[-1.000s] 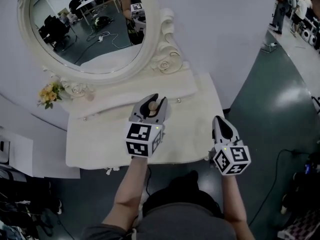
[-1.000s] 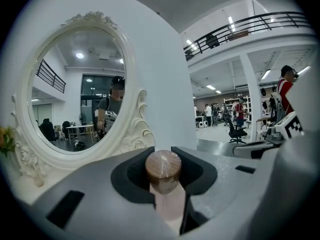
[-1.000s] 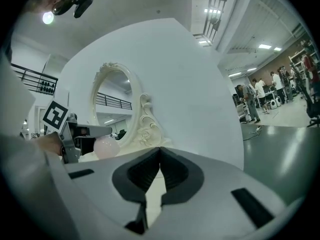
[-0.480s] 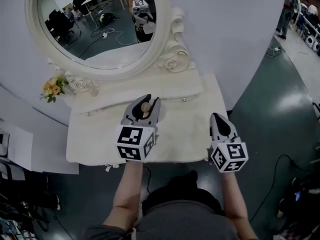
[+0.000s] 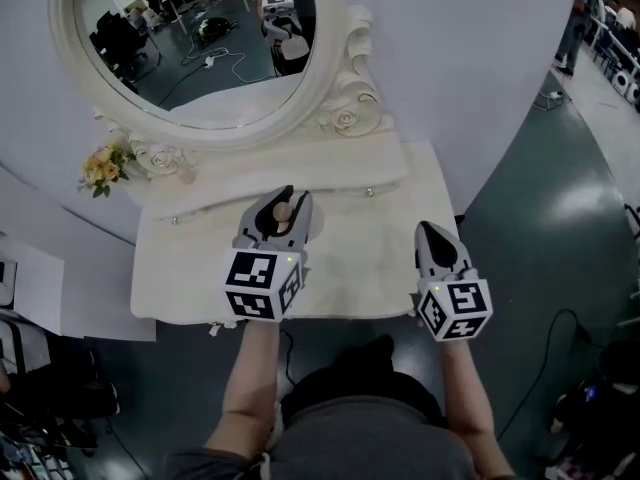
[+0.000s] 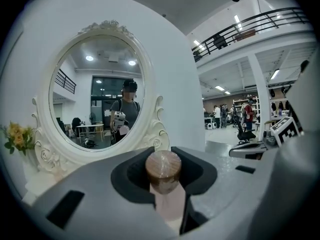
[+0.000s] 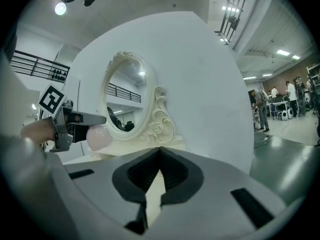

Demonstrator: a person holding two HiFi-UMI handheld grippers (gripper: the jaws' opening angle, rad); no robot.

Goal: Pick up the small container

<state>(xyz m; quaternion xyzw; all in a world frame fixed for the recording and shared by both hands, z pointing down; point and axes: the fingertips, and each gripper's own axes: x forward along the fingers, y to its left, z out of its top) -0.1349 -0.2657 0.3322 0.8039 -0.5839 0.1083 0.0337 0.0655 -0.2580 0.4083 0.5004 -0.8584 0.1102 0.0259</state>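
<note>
The small container (image 5: 283, 211) is a pale pink bottle with a round brown cap. My left gripper (image 5: 282, 200) is shut on it and holds it upright above the white dressing table (image 5: 190, 278). In the left gripper view the cap (image 6: 163, 165) stands up between the dark pads, with the pink body (image 6: 169, 204) below it. The right gripper view shows the container (image 7: 99, 136) from the side, hanging from the left gripper (image 7: 75, 119). My right gripper (image 5: 428, 230) is shut and empty over the table's right front edge, its pads (image 7: 150, 171) meeting.
A big oval mirror (image 5: 200, 48) in an ornate white frame stands at the back of the table. A small bunch of yellow flowers (image 5: 103, 166) sits at its lower left. A curved white wall (image 5: 470, 58) rises behind. People stand far off on the right (image 5: 580, 28).
The left gripper has carried the container a little to the left over the table. The right gripper has drifted slightly left too. Neither grip has altered.
</note>
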